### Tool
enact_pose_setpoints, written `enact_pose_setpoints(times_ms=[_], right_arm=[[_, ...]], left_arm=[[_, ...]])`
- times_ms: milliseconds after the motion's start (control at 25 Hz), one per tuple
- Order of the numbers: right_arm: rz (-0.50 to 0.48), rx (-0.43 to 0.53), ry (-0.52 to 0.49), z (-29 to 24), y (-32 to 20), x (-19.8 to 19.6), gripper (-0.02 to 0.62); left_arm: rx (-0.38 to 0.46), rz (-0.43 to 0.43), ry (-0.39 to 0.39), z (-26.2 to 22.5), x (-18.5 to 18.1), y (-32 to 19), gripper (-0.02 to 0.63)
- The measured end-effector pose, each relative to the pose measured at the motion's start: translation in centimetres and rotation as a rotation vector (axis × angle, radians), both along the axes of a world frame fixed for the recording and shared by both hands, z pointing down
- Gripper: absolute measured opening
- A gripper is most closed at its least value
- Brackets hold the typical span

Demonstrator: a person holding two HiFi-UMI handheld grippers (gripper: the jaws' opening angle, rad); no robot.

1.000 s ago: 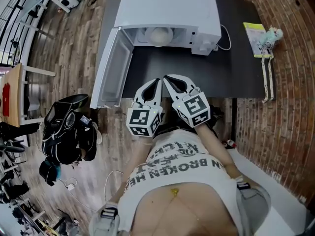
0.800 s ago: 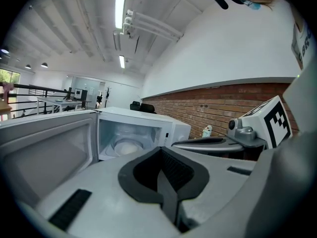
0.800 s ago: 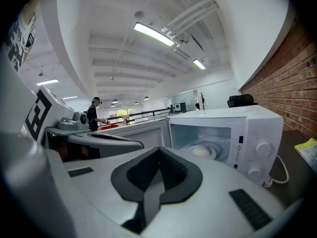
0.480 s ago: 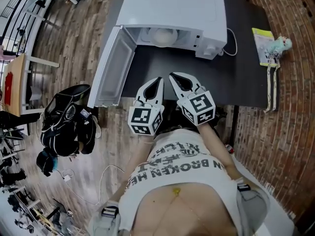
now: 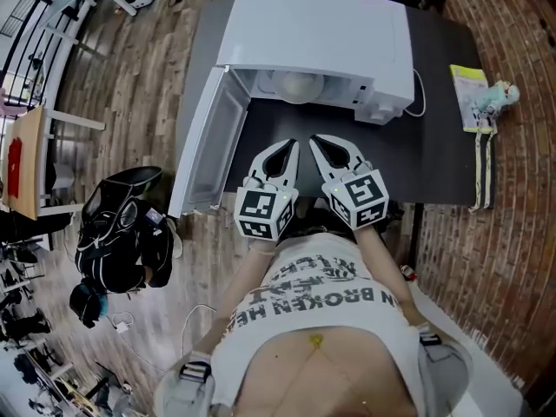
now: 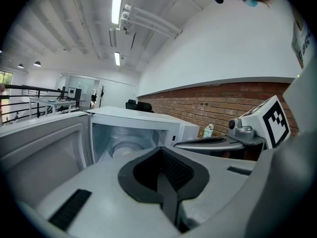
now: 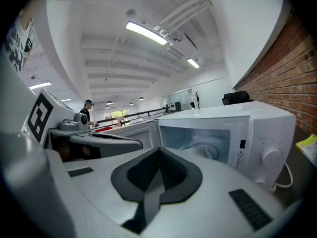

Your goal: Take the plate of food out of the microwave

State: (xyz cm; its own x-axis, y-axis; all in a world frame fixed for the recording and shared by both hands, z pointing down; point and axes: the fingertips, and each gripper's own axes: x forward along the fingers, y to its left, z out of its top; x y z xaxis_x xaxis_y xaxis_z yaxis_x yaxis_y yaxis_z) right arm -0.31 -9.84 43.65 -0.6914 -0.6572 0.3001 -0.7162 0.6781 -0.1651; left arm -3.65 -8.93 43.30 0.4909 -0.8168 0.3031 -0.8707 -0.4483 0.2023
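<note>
Plate [image 5: 298, 85] inside microwave [image 5: 321, 33] on table [image 5: 434, 146]; door [image 5: 208, 146] stands open leftward.

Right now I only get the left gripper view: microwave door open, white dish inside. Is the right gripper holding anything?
Observer: No. The right gripper has its fingers together with nothing between them, aimed at the open microwave.
Operator: What's at the right end of the table?
Observer: A yellow booklet beside a small toy figure, both apart from the microwave.
Operator: Anything down by the door?
Observer: A black backpack lies on the wooden floor, left of the open door.
</note>
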Motion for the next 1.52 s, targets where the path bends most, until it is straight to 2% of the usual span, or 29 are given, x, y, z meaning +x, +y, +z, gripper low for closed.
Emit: enact_pose_setpoints(times_ms=[360, 880, 1120, 1280, 1520], right_arm=[[0.101, 0.001, -0.022, -0.4, -4.4, -2.3, 0.008], [0.206, -0.043, 0.021, 1.4, -8.8, -6.8, 0.008], [0.271, -0.039, 0.012, 1.5, -10.2, -5.8, 0.008], [0.262, -0.042, 0.021, 1.5, -10.5, -4.5, 0.008], [0.184, -0.059, 0.008, 1.5, -10.6, -3.3, 0.008]], left_arm=[[0.017, 0.123, -0.024, -0.3, -2.0, -5.0, 0.008], [-0.047, 0.231, 0.047, 1.7, -5.9, -9.9, 0.007], [-0.055, 0.279, 0.043, 2.5, -5.5, -11.0, 0.006], [-0.06, 0.269, 0.038, 2.5, -4.7, -10.9, 0.008], [-0.057, 0.188, 0.027, 2.1, -3.4, -10.9, 0.006]])
